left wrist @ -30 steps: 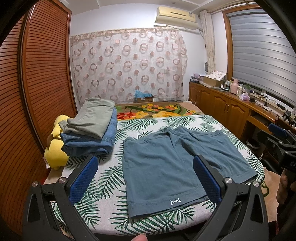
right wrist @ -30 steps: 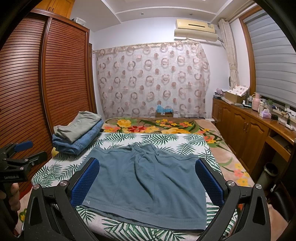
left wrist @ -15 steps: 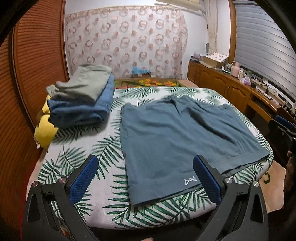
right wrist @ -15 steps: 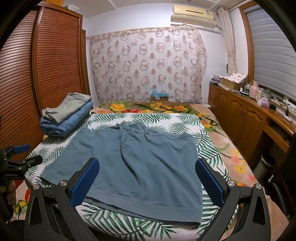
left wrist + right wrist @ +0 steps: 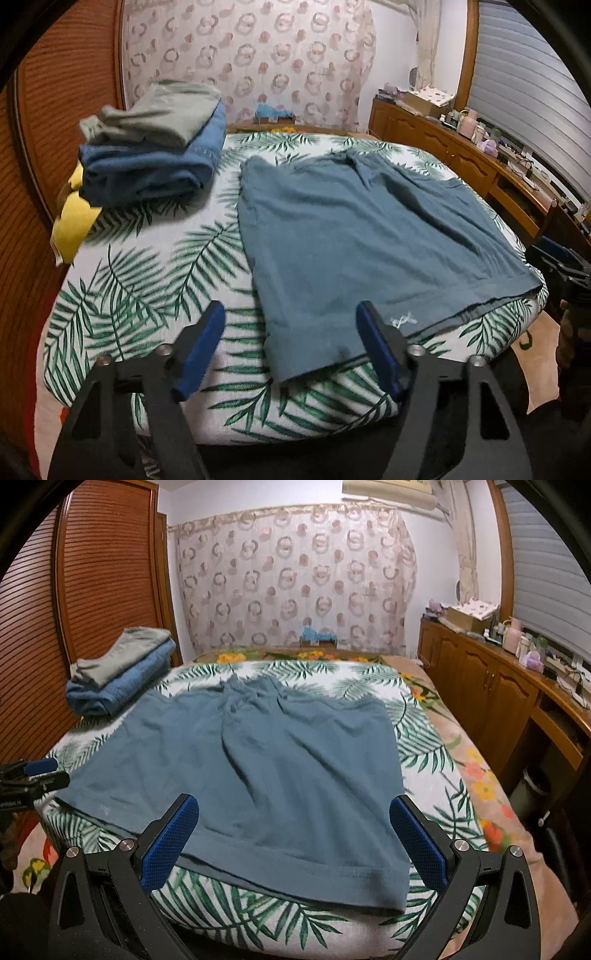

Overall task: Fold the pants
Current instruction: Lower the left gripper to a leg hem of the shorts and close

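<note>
While a pair of blue-grey cotton shorts [image 5: 362, 236] is spread flat on the palm-leaf-printed bedsheet [image 5: 147, 280], hems at the near edge, the left gripper [image 5: 290, 341] is held partly open over one hem corner, gripping nothing. The right gripper [image 5: 293, 834] is held wide open above the other hem, empty. Folded jeans [image 5: 147, 173] are stacked beside the shorts.

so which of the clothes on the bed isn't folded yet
The teal shorts, spread flat in the middle of the bed. The grey garment and blue jeans are already folded and stacked by the wardrobe side.
</note>
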### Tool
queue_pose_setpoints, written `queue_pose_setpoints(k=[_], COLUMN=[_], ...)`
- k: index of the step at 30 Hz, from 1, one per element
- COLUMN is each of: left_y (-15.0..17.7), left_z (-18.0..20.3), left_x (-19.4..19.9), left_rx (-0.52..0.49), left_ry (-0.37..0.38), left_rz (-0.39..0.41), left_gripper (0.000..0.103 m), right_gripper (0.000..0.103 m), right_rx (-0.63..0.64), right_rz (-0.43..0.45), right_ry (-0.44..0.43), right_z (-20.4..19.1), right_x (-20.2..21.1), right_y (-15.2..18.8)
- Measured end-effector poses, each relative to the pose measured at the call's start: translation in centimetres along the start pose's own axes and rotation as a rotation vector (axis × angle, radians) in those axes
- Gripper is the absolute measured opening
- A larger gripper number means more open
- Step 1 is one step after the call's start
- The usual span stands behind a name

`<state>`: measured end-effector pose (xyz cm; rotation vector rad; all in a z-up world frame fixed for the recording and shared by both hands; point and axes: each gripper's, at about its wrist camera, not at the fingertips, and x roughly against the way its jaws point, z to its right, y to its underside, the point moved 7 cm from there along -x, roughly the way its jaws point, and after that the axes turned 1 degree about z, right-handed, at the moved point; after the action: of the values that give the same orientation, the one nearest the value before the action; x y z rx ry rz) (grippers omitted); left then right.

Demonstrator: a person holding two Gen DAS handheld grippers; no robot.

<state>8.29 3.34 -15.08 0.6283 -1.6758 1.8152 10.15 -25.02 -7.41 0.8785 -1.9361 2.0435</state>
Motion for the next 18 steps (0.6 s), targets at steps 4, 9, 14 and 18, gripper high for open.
queue_pose_setpoints(k=[4,9,14,18], left_y=[0.7,1.6,2.2,2.2], left_z=[-0.5,-0.3,-0.3,-0.2], left_x=[-0.2,-0.5,-1.0,-1.1], left_rx=[0.009,0.001,0.001,-0.009], left_ry=[0.012,0.042,0.043,0.053], left_rz=[-0.018,-0.046,-0.072,-0.07], left_gripper=[0.056,0.045,0.044,0.034], right_gripper=[0.103,0.103,0.103,0.103], right_rx=[0.003,0.01,0.01,0.018], right_rz=[-0.031,-0.048,-0.062,-0.063], right_ry=[-0.004,-0.01,-0.007,-0.013], right_z=[0.0,-0.1,-0.3,-0.4], right_x=[0.1,1.0,1.7,2.3], right_y=[0.2,0.2,0.2,0.3])
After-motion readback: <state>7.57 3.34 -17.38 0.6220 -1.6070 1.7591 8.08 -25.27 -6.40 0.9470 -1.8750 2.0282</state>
